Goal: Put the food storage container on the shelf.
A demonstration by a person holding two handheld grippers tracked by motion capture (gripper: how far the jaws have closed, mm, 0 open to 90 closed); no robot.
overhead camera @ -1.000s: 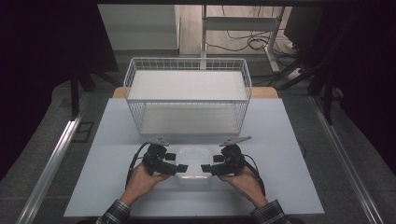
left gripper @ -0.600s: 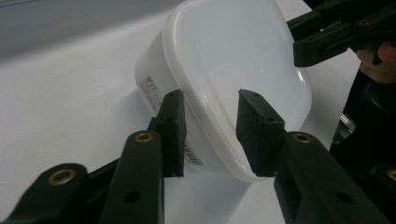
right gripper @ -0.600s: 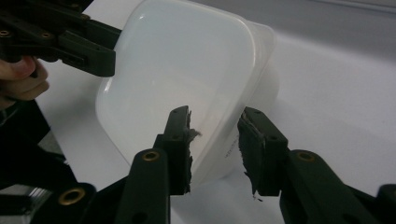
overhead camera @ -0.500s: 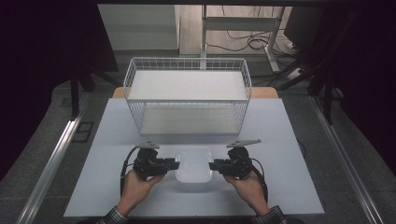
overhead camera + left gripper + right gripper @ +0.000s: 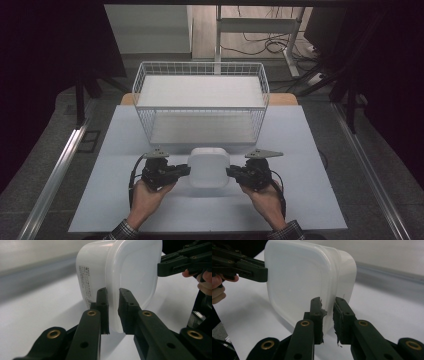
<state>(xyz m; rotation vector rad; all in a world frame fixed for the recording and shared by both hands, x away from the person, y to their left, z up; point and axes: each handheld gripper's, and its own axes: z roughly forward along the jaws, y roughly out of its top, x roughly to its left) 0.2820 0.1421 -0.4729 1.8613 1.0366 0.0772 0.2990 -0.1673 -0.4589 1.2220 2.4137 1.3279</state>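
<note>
A white plastic container (image 5: pixel 209 166) with a lid hangs just above the white table (image 5: pixel 310 200), tipped so its broad face points up at the high view. My left gripper (image 5: pixel 186 170) is shut on its left rim. My right gripper (image 5: pixel 230 173) is shut on the right rim. Both pairs of jaws have just been closing, with the rim between them. In the left gripper view the container (image 5: pixel 125 272) stands on edge, its rim pinched by my left gripper (image 5: pixel 113 296), and the right gripper (image 5: pixel 160 266) holds the far side. The right gripper view shows the container (image 5: pixel 297 282) pinched by my right gripper (image 5: pixel 327 302), with the left gripper (image 5: pixel 265 271) opposite.
A white wire basket (image 5: pixel 200 65) stands at the back of the table, just beyond the container. Metal rails (image 5: pixel 60 165) run along both sides of the table. Cables and a frame lie on the floor behind.
The container lay low on the table between wider jaws. Both grippers have closed on its rim, and it has risen and tipped up toward the basket.
</note>
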